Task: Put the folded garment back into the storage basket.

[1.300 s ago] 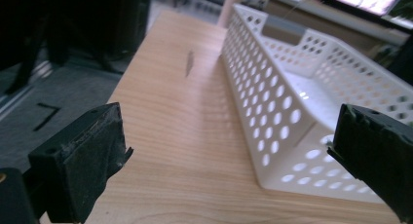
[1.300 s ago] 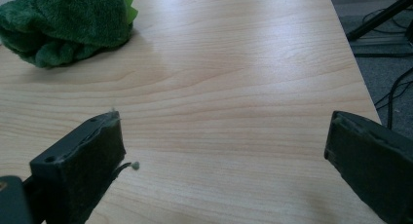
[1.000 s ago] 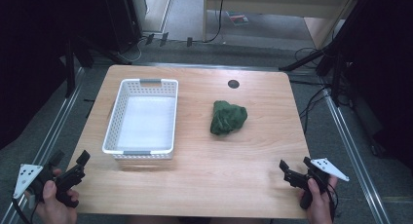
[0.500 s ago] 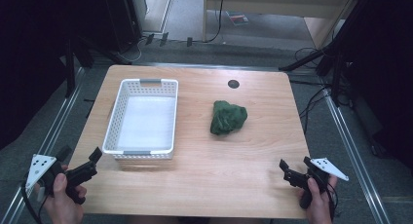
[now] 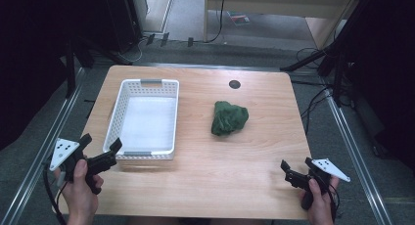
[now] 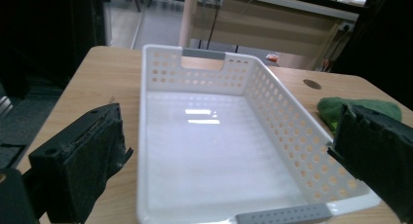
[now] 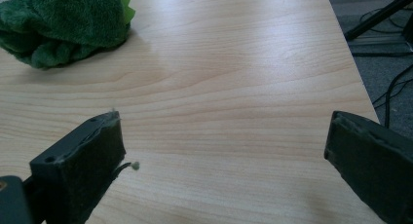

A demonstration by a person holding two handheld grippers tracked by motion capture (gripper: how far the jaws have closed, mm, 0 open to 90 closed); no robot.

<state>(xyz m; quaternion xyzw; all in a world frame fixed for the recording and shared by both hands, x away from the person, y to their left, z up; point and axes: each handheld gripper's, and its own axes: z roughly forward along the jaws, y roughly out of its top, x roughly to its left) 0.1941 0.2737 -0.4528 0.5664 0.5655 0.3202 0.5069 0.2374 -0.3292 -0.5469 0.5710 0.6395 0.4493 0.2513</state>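
Item 1, my left gripper [image 5: 100, 149]: I am holding it at the table's near left corner with the jaws spread wide and nothing between them; in the left gripper view the jaws are framing the basket's near end

Item 2, my right gripper [image 5: 297, 170]: I am holding it low at the near right edge, jaws likewise wide apart and empty, pointing across bare wood toward the cloth

Item 3, table [image 5: 235, 186]: pale wood, bare along the near strip between my two hands

Item 4, basket [image 5: 128, 154]: white, perforated, with grey handle strips, lying lengthwise on the left half, empty inside; its near rim is sitting just beside my left jaws, not touching as far as I can tell

Item 5, cloth [image 5: 229, 118]: green, bunched in a loose heap right of centre, well apart from the basket and from both grippers

Item 6, small dark hole [image 5: 234, 84]: far side of the tabletop, beyond the cloth

Step in hand, by my judgement: the approach, nothing grasped yet. Next move: I am expecting to reach the right gripper forward and left to the cloth, lower the open jaws over the heap's top and pinch a thick fold, while the left is steadying the basket
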